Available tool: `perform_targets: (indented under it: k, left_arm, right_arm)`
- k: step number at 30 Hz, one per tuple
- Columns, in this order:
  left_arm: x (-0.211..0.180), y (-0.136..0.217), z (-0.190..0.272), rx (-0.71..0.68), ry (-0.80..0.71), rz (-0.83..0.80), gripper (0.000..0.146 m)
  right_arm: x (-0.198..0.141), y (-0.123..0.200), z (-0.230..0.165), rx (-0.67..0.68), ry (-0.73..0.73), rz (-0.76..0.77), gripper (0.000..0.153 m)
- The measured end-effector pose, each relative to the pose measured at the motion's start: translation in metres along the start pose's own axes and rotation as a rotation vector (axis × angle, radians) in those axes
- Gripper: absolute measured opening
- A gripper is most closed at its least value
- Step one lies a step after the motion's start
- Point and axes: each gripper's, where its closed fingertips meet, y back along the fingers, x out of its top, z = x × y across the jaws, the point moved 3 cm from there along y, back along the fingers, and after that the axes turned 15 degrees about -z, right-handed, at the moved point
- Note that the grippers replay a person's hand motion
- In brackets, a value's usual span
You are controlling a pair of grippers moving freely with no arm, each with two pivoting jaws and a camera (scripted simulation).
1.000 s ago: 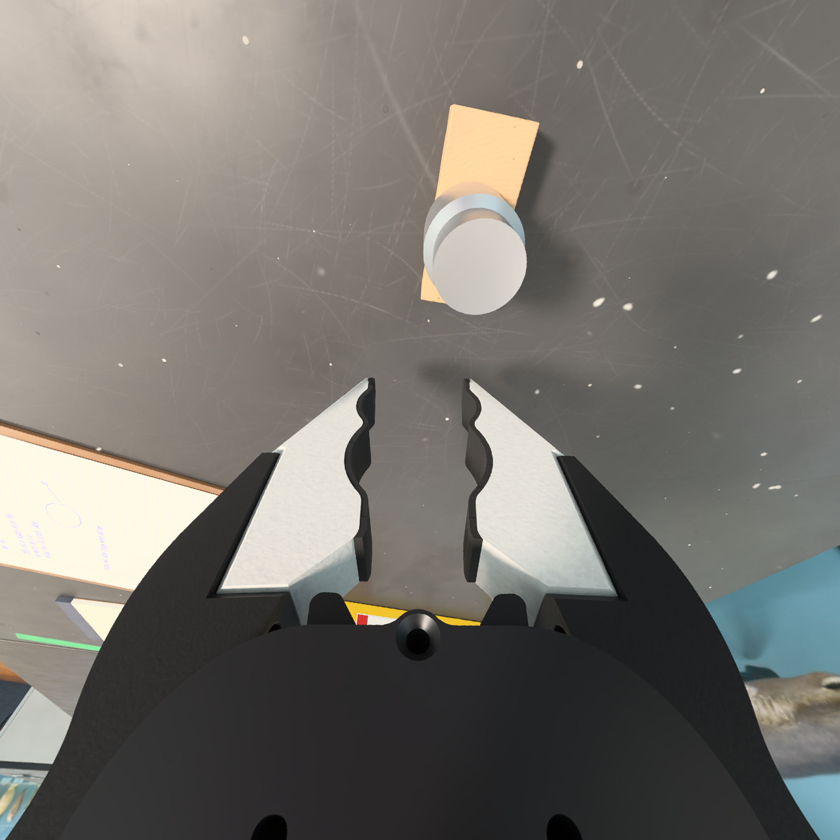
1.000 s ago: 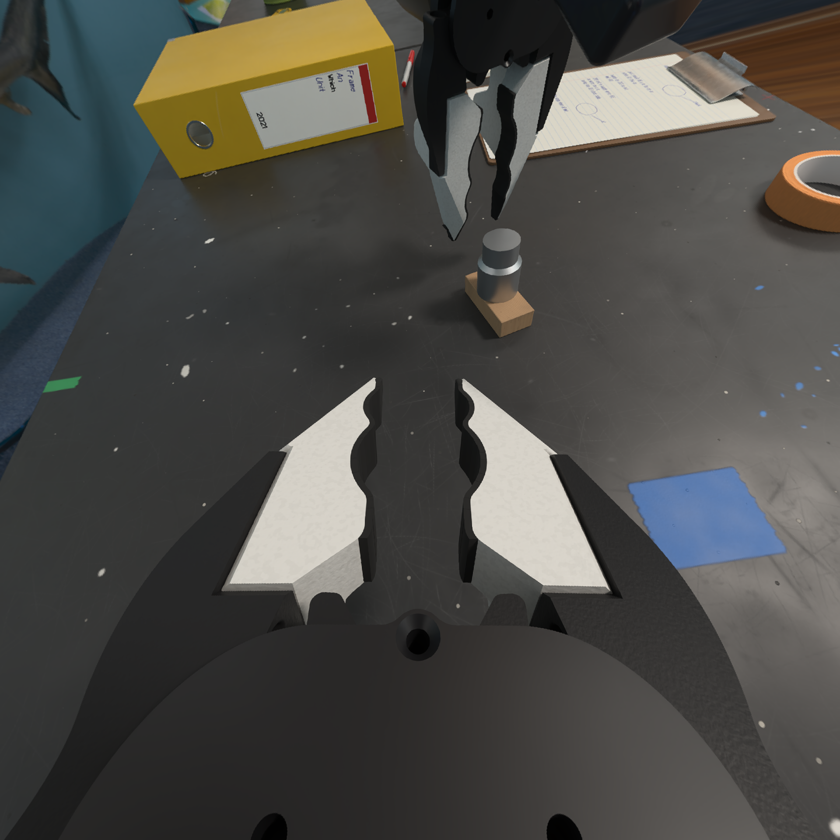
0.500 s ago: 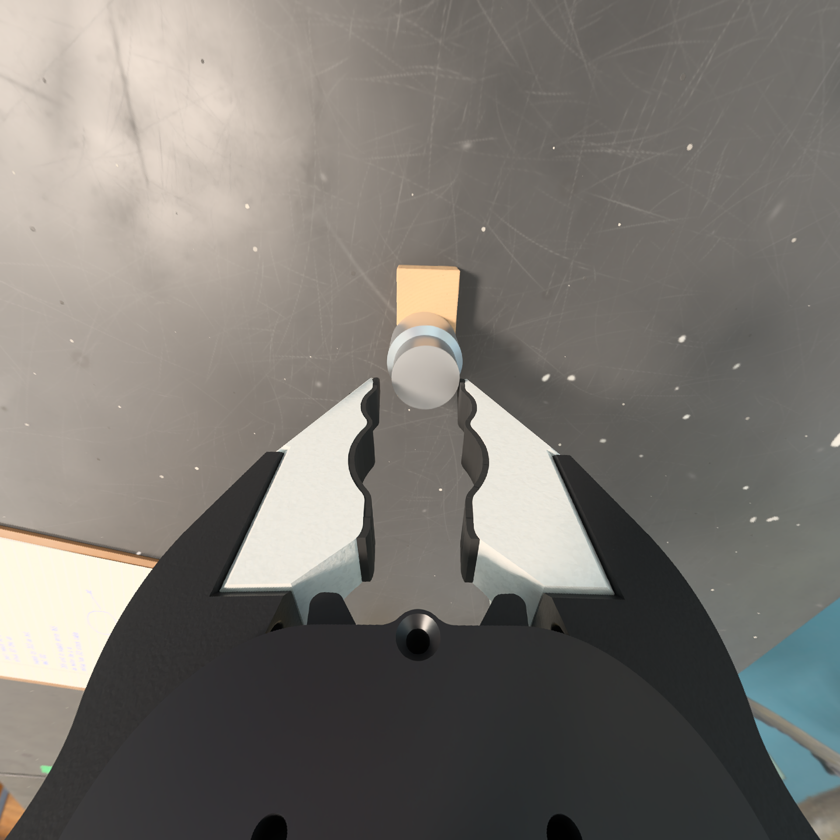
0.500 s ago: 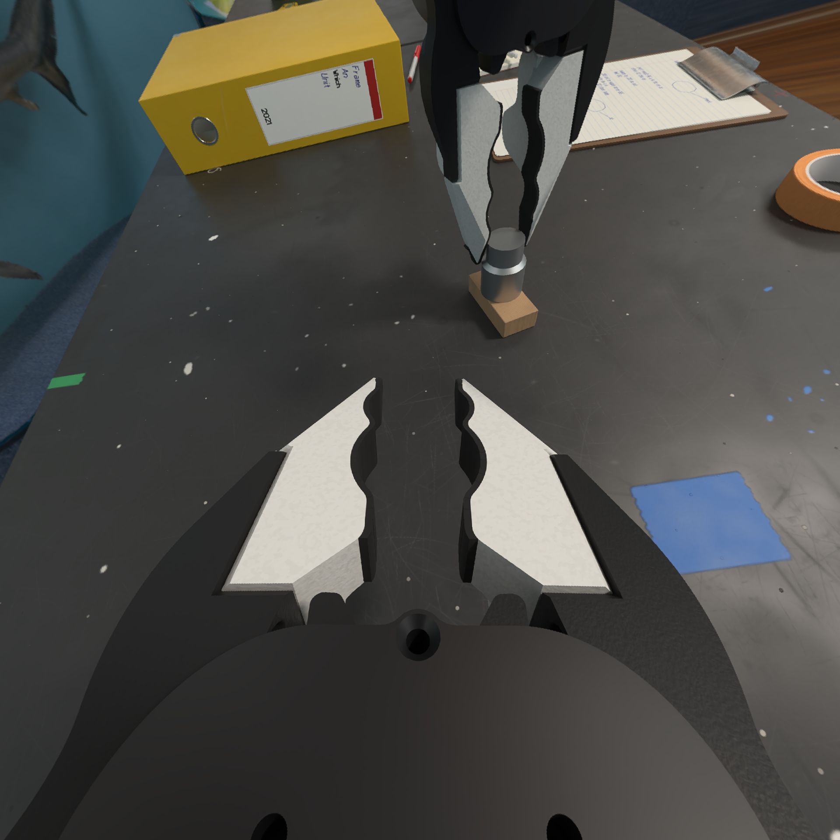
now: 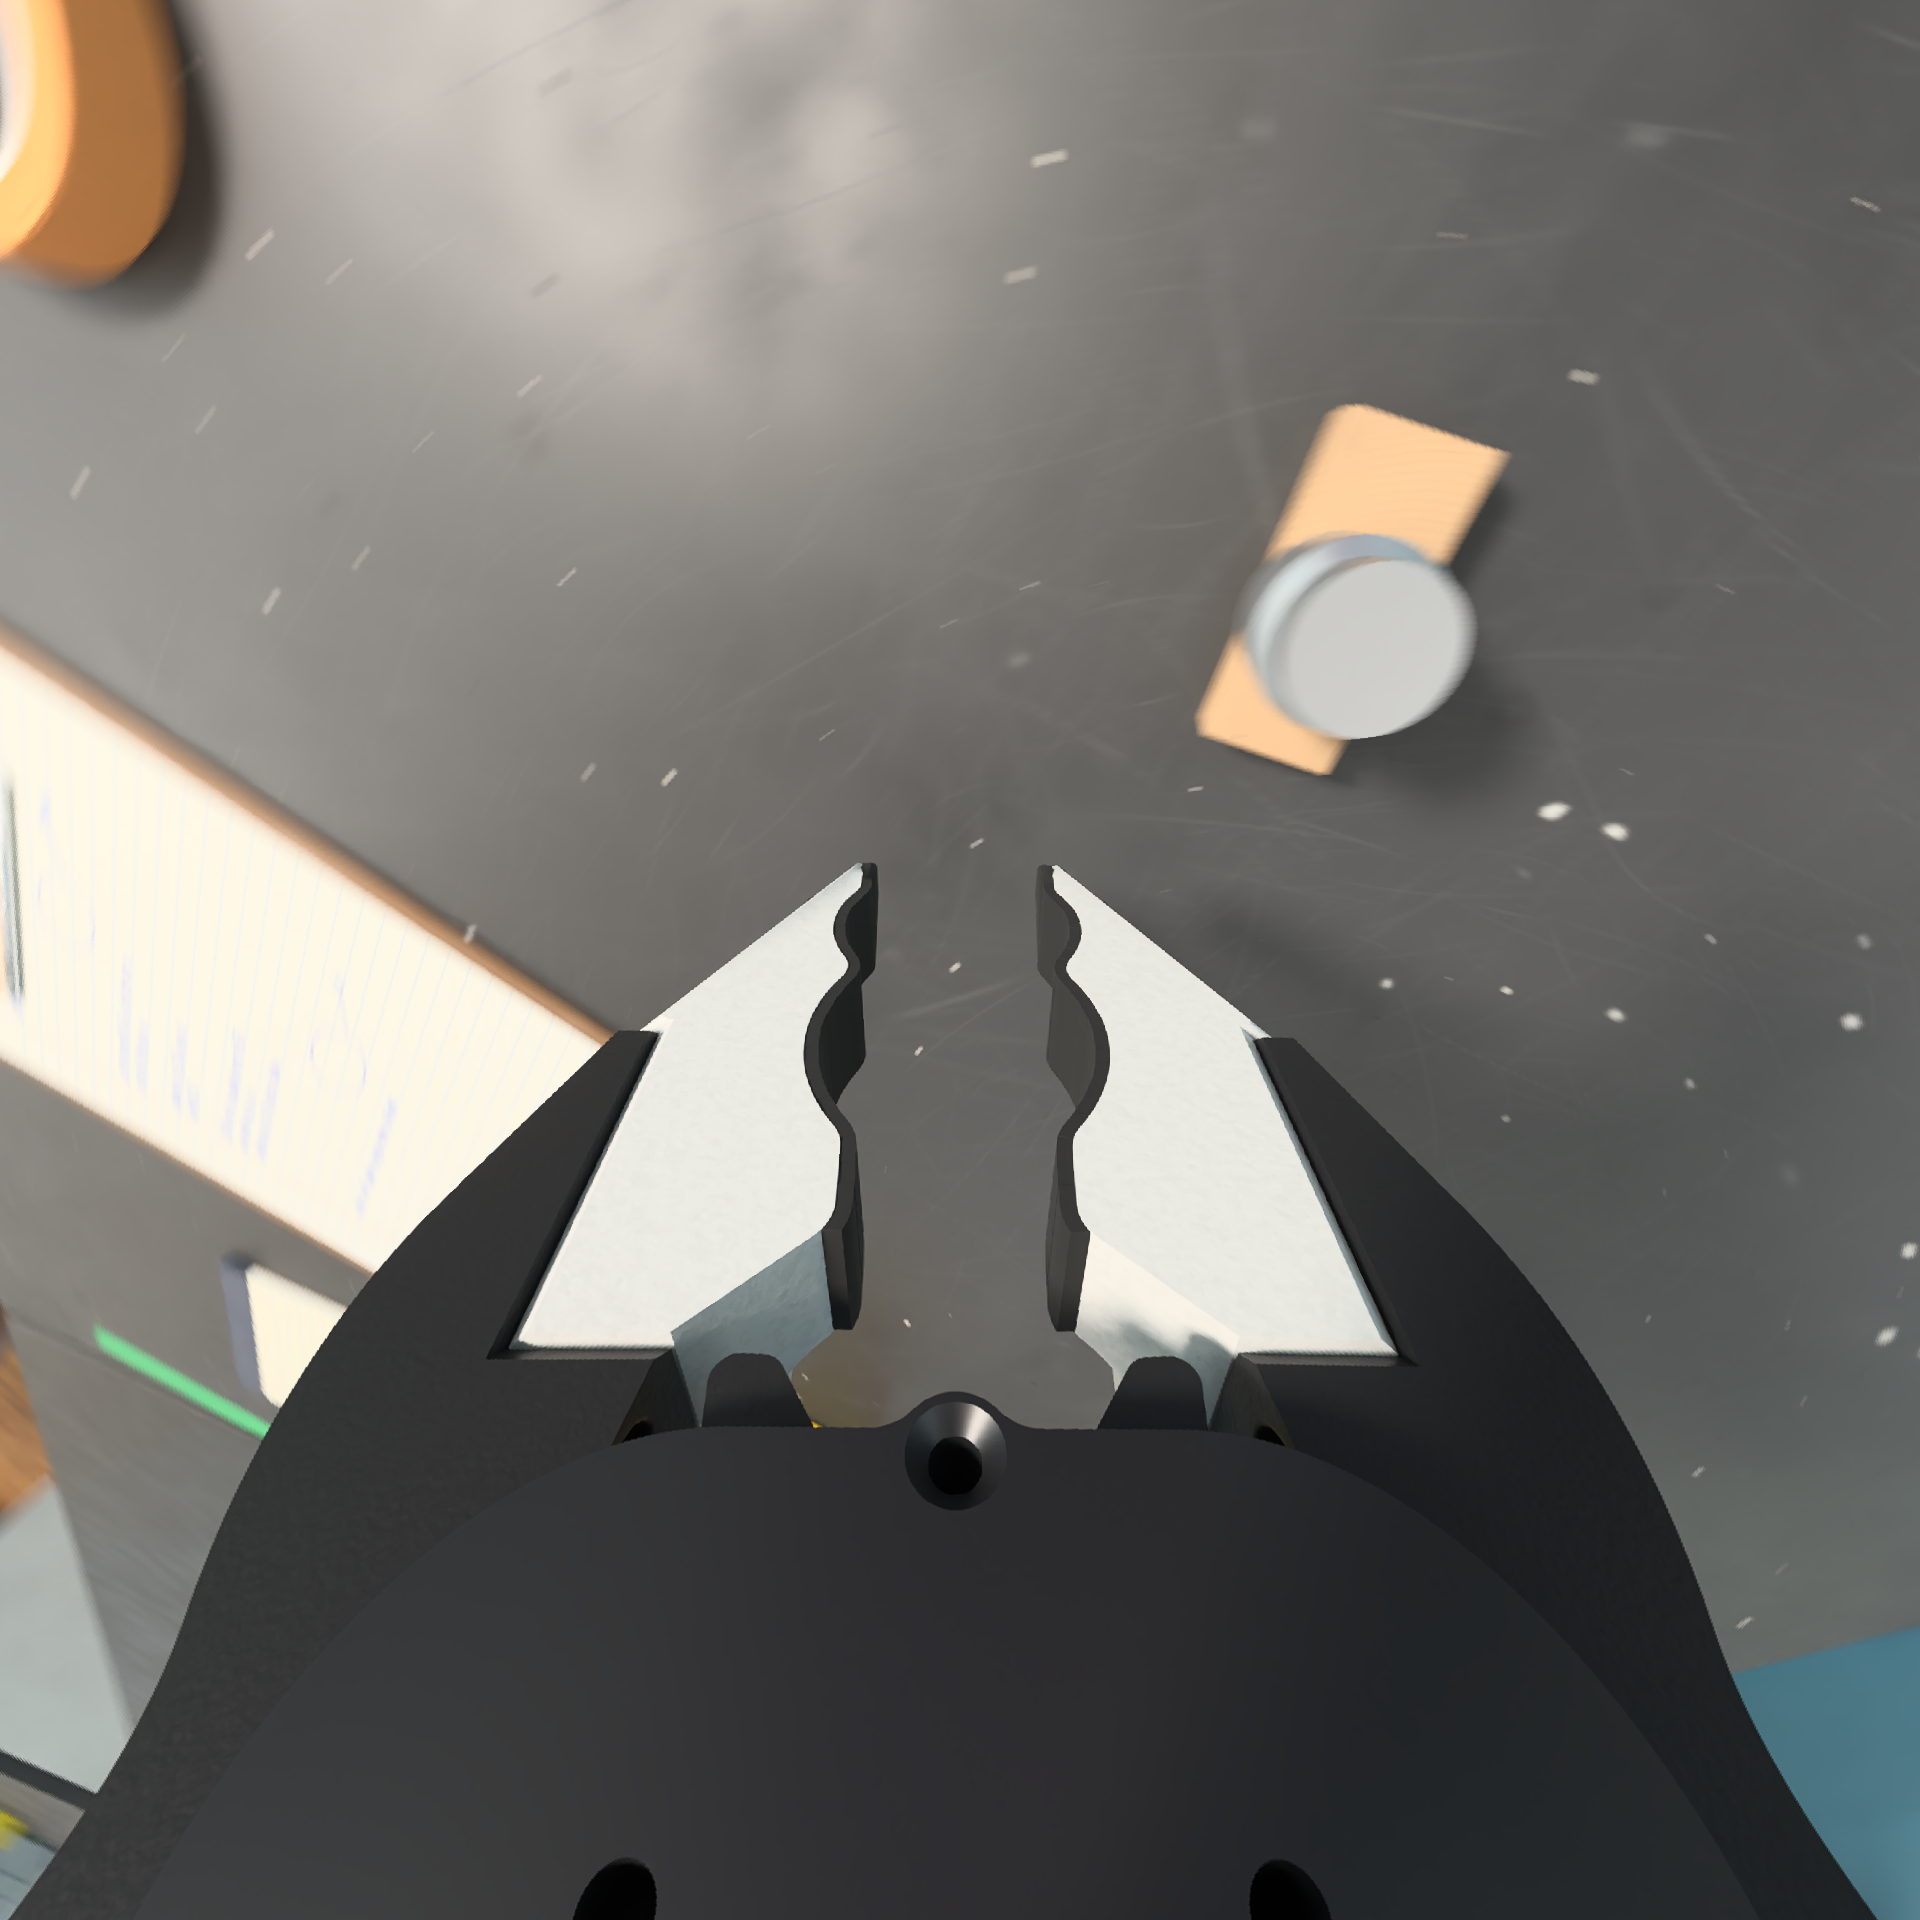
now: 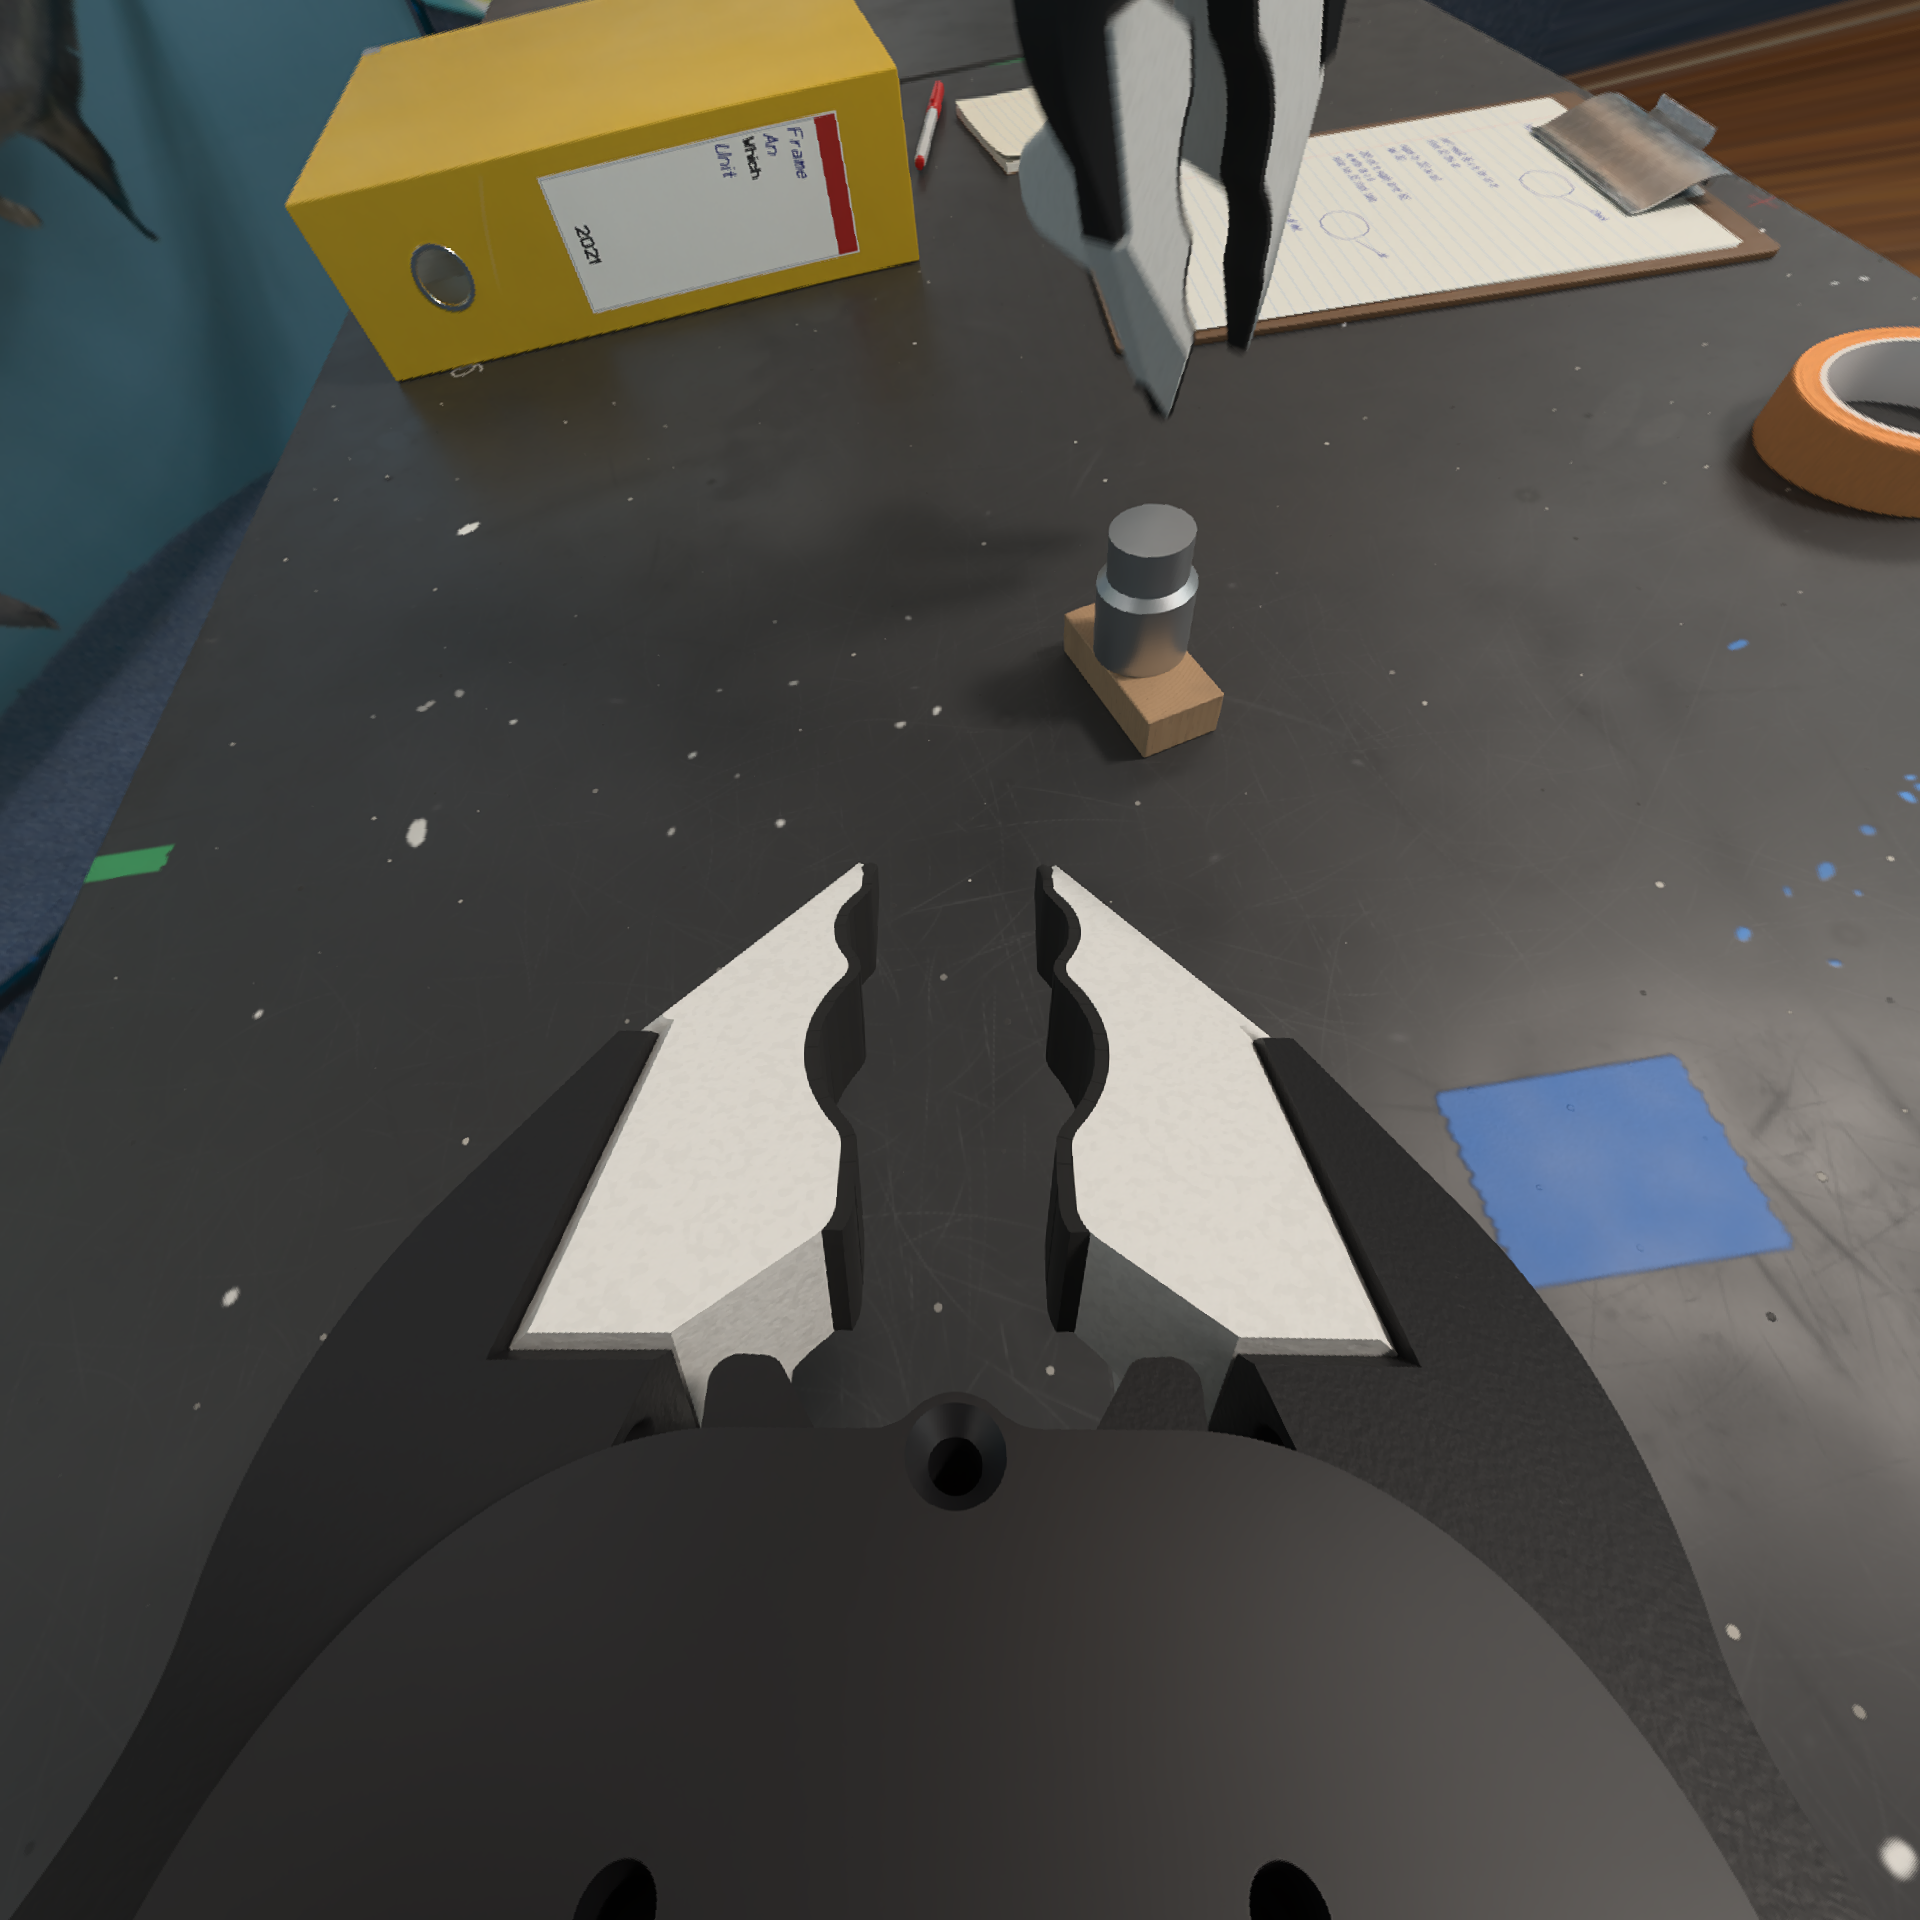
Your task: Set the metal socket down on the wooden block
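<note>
Left wrist view. The left gripper (image 5: pixel 956 883) hangs above the dark, scratched, paint-flecked tabletop (image 5: pixel 935 312), jaws spread, nothing between them. At about 1 o'clock from the fingertips sits the small rectangular pale wooden block (image 5: pixel 1387 488), and on its nearer half stands the stepped cylindrical grey metal socket (image 5: pixel 1361 649), seen from above, upright, narrow end up. Gripper and socket are well apart. At 10 o'clock, in the far corner, an orange roll of tape (image 5: pixel 94 135) is cut off by the edge. At 8 to 9 o'clock lies a brown clipboard with lined paper (image 5: pixel 208 997), blurred.

Right wrist view. The right gripper (image 6: pixel 956 883) sits low over the same tabletop (image 6: pixel 623 623), jaws apart and empty. At 12 to 1 o'clock the metal socket (image 6: pixel 1148 592) rests upright on the wooden block (image 6: pixel 1158 701), toward its far end. Above it, clear of its top, the left gripper (image 6: pixel 1205 364) points down, fingers parted, holding nothing. At 11 o'clock lies a yellow ring binder with a white spine label (image 6: pixel 613 197); beside it a red pen (image 6: pixel 928 125) and a cream notepad (image 6: pixel 1003 120). The clipboard (image 6: pixel 1455 208) is at 1 o'clock, the orange tape roll (image 6: pixel 1849 426) at 2 o'clock, and a blue square patch (image 6: pixel 1610 1169) on the table at 4 o'clock.
</note>
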Motion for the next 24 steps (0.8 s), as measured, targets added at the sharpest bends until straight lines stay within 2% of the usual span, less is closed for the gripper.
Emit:
perform_targets:
  k: [2,4,8,11,15,17,24]
  left_arm:
    - [-0.012,0.004,-0.015,-0.009,0.125,0.002,0.03]
    - [-0.016,0.004,-0.02,-0.028,0.166,0.007,0.03]
    - [-0.016,0.003,-0.023,0.034,0.145,-0.003,0.023]
    - [-0.015,-0.001,-0.021,0.026,0.133,-0.017,0.02]
    - [-0.015,-0.008,-0.031,0.061,0.171,-0.053,0.004]
    - [-0.009,-0.008,-0.038,0.107,0.198,-0.04,0.003]
    - [-0.003,-0.016,-0.034,0.106,0.176,-0.076,0.007]
  right_arm:
    - [0.0,-0.001,0.0,0.002,-0.001,-0.003,0.029]
    - [0.0,-0.004,-0.001,0.0,0.002,-0.013,0.029]
    - [0.002,-0.005,-0.002,-0.01,0.012,-0.016,0.028]
    - [0.002,-0.005,-0.001,-0.011,0.006,-0.012,0.028]
    - [0.0,-0.005,-0.001,-0.01,0.002,-0.018,0.028]
    - [0.0,-0.005,-0.002,-0.014,0.005,-0.019,0.028]
    - [0.0,-0.002,-0.001,-0.018,-0.002,-0.009,0.028]
